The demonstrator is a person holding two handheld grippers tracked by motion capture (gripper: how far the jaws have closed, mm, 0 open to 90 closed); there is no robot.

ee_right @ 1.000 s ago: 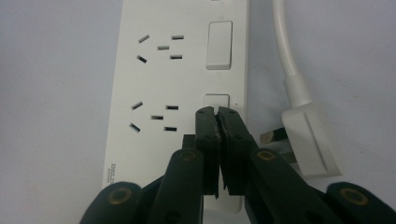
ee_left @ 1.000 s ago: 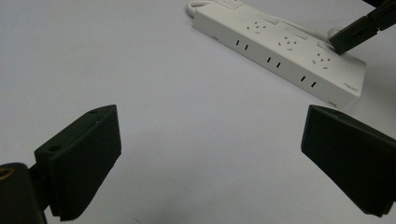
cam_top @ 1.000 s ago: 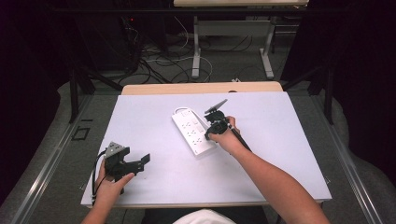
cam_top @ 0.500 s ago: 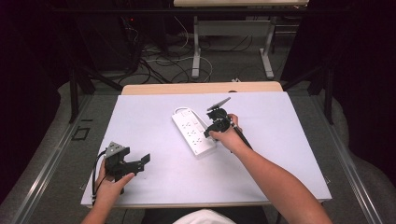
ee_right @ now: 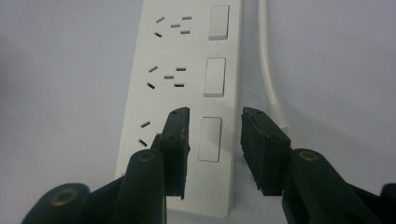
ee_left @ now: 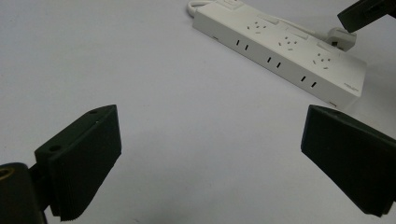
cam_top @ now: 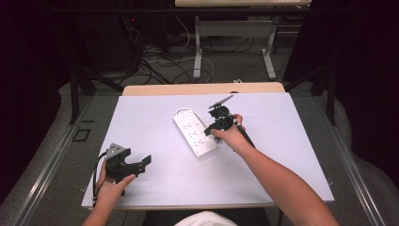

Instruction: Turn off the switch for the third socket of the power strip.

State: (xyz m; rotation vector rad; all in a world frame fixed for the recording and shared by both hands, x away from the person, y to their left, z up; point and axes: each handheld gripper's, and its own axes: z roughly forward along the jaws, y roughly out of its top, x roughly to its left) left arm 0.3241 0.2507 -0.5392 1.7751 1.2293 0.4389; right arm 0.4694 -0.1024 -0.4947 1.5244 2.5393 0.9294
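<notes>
Two jaws of the right gripper [ee_right: 215, 135] straddle the power strip's [ee_right: 187, 84] switch — table [cam_top: 282, 155] beyond bare.

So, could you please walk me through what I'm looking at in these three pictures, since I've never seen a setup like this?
Gladly. A person sits at a white table holding a hand-operated two-jaw gripper in each hand. The high view looks down from above. The other two pictures come from cameras riding on the grippers, looking along their black jaws. On the table lies a white power strip with three switches and its white cord. The left gripper rests near the table's front edge, jaws wide open, holding nothing. The right gripper hovers over the strip, jaws partly open either side of the nearest switch, not gripping anything.
</notes>
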